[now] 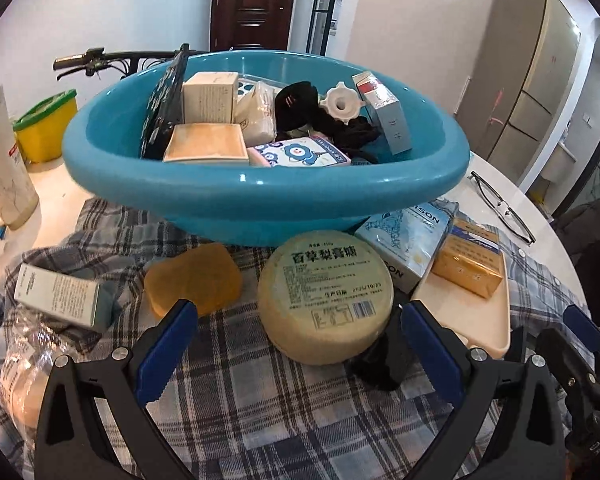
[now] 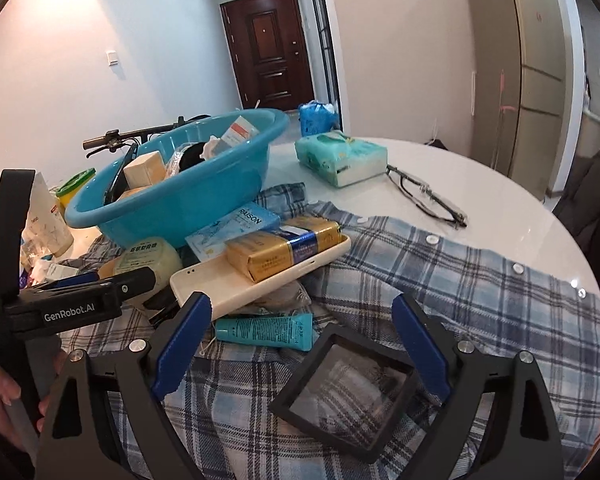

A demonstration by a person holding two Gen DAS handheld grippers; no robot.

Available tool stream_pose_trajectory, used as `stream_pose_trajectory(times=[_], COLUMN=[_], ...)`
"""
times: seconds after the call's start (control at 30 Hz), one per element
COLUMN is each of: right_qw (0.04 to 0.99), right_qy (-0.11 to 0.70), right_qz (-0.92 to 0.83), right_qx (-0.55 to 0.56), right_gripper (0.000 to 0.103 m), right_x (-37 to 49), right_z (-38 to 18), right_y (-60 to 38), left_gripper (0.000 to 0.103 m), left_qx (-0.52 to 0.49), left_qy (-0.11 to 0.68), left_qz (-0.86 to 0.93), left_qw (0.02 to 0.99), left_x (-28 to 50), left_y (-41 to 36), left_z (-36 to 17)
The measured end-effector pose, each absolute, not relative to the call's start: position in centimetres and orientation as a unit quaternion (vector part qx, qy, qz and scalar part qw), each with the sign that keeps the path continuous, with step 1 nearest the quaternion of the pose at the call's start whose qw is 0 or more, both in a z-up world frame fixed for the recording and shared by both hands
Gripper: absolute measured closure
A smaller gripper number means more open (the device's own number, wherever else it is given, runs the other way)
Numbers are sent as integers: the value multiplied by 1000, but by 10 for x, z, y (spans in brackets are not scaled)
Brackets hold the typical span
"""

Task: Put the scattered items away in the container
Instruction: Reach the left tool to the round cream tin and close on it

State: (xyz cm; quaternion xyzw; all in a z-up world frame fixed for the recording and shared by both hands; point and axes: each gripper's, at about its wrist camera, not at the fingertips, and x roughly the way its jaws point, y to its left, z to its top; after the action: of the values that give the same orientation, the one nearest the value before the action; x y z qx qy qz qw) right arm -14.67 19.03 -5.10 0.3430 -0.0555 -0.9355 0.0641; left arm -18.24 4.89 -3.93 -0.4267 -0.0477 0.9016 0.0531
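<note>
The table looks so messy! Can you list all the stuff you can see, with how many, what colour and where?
basin: one, blue, on the shirt, already full of boxes
plaid shirt: one, blue-white, spread over the table
round tin: one, pale yellow, before the basin
soap bar: one, orange, left of the tin
gold pack: one, on the white tray
tube: one, teal, under the tray's edge
square frame: one, black, between the right fingers
glasses: one pair, dark, on bare table
tissue pack: one, green
left gripper: open
right gripper: open

hidden: black object (image 1: pixel 380 364) behind round tin (image 1: pixel 326 300) | cut off: clear bag (image 1: pixel 24 360) at left edge
</note>
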Motion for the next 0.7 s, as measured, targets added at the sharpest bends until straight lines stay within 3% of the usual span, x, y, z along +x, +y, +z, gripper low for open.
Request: stream_pose_trajectory(times=[0.4,0.47,0.5,0.53,0.7], right_qw=[76,73,72,73,70], right_qy=[-63,-65,-67,-69,-65], right_qz=[-935,-936,-936,-935,-934], right_qx=[340,339,339,339,343], right_gripper=[12,12,12,12,17], right_x=[-146,-146,-146,-145,-143], right_z=[-46,-44,-43,-43,-41], right_y=[196,197,199,199,197], left_gripper=[0,10,21,26,26], left_qx=[-422,-423,-420,-417,-421], left_qy=[-36,-30,-24,-20,-4], left_qz=[905,905,906,908,906], left_qw=[34,42,44,45,39], left_x=[-199,-199,-197,-195,-182], left_y=[56,58,60,62,63], left_z=[-51,-51,-50,-48,-41])
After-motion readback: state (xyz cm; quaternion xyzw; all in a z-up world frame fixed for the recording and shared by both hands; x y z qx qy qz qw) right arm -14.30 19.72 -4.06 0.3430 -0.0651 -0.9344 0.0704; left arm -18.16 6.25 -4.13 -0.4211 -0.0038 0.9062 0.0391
